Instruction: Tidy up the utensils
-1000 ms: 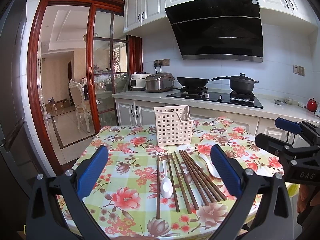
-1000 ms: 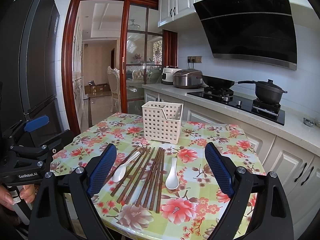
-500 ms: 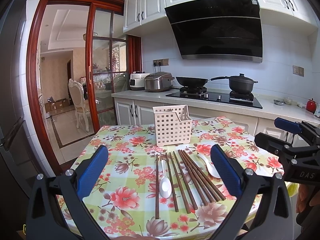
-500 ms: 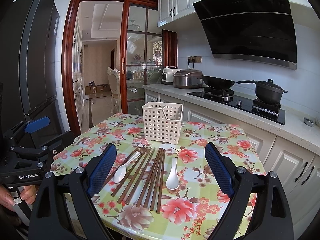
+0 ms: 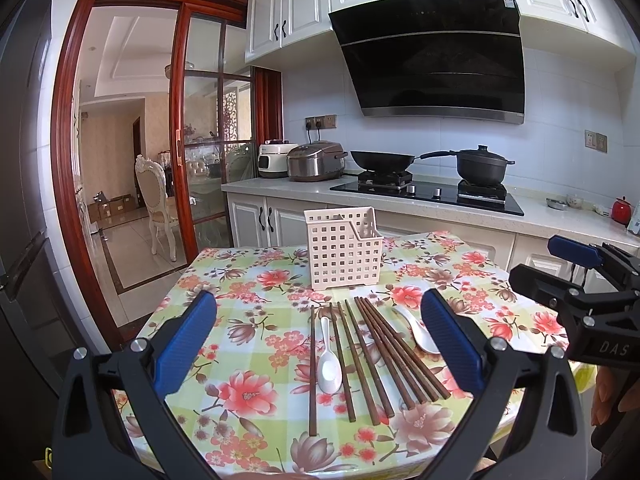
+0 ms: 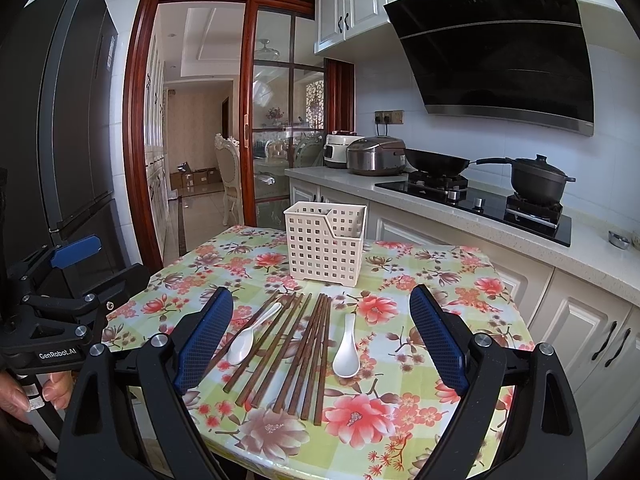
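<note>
Wooden chopsticks (image 5: 372,356) and both spoons (image 6: 347,354) lie on bench; caddy (image 5: 342,250) looks empty; left tool (image 5: 320,344), right tool (image 6: 320,340) wide, empty.

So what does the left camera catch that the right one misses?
Only the left view shows the red jar at the counter's far end and the right gripper. Only the right view shows the dark fridge and the left gripper. Both show the white caddy, the chopsticks and two spoons on the floral tablecloth, with open jaws.
</note>
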Demonstrator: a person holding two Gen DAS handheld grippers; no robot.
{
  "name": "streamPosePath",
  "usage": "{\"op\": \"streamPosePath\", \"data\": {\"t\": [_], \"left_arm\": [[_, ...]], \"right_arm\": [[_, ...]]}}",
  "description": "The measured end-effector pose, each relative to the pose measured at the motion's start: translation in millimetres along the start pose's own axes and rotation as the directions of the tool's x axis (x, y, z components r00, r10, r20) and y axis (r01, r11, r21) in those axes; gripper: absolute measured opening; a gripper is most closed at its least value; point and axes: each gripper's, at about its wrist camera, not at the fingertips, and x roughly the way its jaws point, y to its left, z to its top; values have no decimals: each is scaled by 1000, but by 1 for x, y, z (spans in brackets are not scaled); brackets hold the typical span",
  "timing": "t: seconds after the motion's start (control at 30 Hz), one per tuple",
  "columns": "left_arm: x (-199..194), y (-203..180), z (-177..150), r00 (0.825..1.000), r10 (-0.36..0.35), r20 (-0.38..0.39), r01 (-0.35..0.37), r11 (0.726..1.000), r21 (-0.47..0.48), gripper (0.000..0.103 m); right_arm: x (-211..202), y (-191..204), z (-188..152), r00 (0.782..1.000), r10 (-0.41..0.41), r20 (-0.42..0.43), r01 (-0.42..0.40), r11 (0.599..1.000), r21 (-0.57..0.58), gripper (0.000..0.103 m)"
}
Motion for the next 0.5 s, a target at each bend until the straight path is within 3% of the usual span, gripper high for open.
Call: {"op": "streamPosePath", "data": {"t": [0.5], "left_arm": [[3, -1, -3, 1000, -4, -5, 4, 1000, -5, 99]], "right_arm": [[1, -2, -4, 1000, 5, -1, -5, 1000, 8, 85]]}}
